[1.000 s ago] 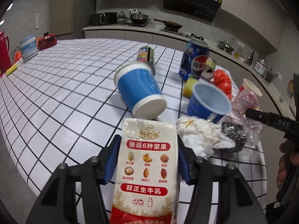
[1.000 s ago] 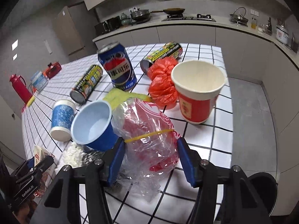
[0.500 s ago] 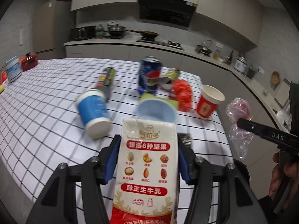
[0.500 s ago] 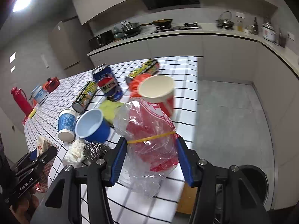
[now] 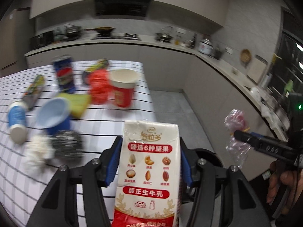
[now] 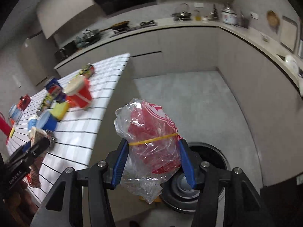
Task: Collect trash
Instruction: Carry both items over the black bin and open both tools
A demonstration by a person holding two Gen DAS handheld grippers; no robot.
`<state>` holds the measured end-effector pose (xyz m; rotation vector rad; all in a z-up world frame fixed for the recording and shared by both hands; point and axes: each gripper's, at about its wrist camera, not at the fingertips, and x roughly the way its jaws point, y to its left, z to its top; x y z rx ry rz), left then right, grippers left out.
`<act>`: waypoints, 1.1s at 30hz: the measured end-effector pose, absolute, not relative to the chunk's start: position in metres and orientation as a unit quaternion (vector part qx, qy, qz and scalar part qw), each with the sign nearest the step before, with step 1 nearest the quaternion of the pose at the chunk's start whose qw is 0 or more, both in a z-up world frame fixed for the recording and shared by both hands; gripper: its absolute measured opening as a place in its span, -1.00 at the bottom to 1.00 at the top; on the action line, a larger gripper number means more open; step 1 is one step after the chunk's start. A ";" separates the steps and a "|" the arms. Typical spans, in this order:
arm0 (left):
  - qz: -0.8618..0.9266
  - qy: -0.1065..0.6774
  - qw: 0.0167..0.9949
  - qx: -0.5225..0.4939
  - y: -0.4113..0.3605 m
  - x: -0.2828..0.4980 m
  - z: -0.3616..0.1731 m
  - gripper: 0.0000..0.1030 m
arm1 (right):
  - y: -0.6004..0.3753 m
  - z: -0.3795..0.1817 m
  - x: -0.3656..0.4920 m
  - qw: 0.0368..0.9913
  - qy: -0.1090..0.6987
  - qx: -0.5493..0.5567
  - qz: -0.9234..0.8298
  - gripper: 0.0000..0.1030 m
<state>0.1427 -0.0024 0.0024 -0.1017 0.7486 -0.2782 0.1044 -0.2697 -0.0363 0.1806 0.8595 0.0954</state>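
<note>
Two grippers are seen, and each one is clenched on a piece of trash. A milk carton [image 5: 149, 172] is squeezed upright between the blue pads of the left gripper [image 5: 148, 162]. A clear plastic bag [image 6: 151, 145] with red stuff inside and a yellow rubber band around it is pinched by the right gripper [image 6: 152, 160].

Past the carton, at about 3 o'clock in the left wrist view, the same bag [image 5: 235, 132] is seen held up over the floor. A dark round bin [image 6: 208, 162] is seen on the gray floor, under and just behind the bag, at about 4 o'clock in the right wrist view.

More trash is left on the white checked table [image 5: 106, 119] at 9 to 10 o'clock: a red paper cup [image 5: 123, 88], a blue cup [image 5: 54, 114] tipped over, a blue soda can [image 5: 63, 73], an orange bag [image 5: 98, 87], a white tissue wad [image 5: 37, 151] and a steel scrubber [image 5: 67, 143]. Much of it is blurred.
</note>
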 end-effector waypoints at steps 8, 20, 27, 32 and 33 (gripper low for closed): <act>-0.180 0.397 0.900 -0.025 -0.090 0.147 -0.027 0.10 | -0.335 -0.087 0.095 0.887 0.452 0.084 0.034 0.08; -0.181 0.464 0.867 -0.019 -0.155 0.151 -0.087 0.05 | -0.370 -0.168 0.102 0.863 0.497 0.052 0.071 0.08; -0.197 0.494 0.846 -0.040 -0.182 0.164 -0.119 0.05 | -0.369 -0.215 0.108 0.845 0.523 0.014 0.106 0.09; -0.183 0.512 0.838 -0.041 -0.183 0.167 -0.122 0.62 | -0.373 -0.239 0.112 0.836 0.537 -0.019 0.111 0.42; -0.180 0.508 0.841 -0.045 -0.178 0.165 -0.118 0.62 | -0.376 -0.240 0.112 0.836 0.538 -0.017 0.106 0.42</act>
